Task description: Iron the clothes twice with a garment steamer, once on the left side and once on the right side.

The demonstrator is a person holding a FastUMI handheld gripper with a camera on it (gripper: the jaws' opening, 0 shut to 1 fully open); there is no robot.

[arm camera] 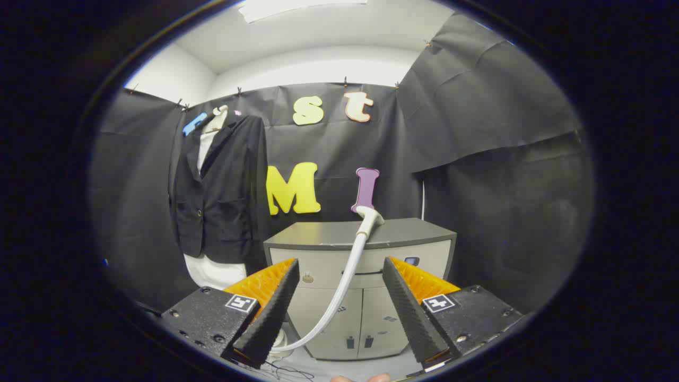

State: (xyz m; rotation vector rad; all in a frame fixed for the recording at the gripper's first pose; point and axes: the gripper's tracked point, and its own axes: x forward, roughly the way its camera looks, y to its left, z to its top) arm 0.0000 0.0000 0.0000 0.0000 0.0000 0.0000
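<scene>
The steamer head [370, 216] rests on top of the grey cabinet [408, 233], beyond my fingers, and its white hose [342, 286] curves down between them. My gripper [339, 305] is spread wide, holding nothing. The black jacket [220, 185] hangs beside the cabinet, over a white shirt [212, 273].

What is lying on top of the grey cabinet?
The steamer head rests on the cabinet top, its hose hanging down the front. The open claw holds nothing. The head's underside is hidden.
</scene>
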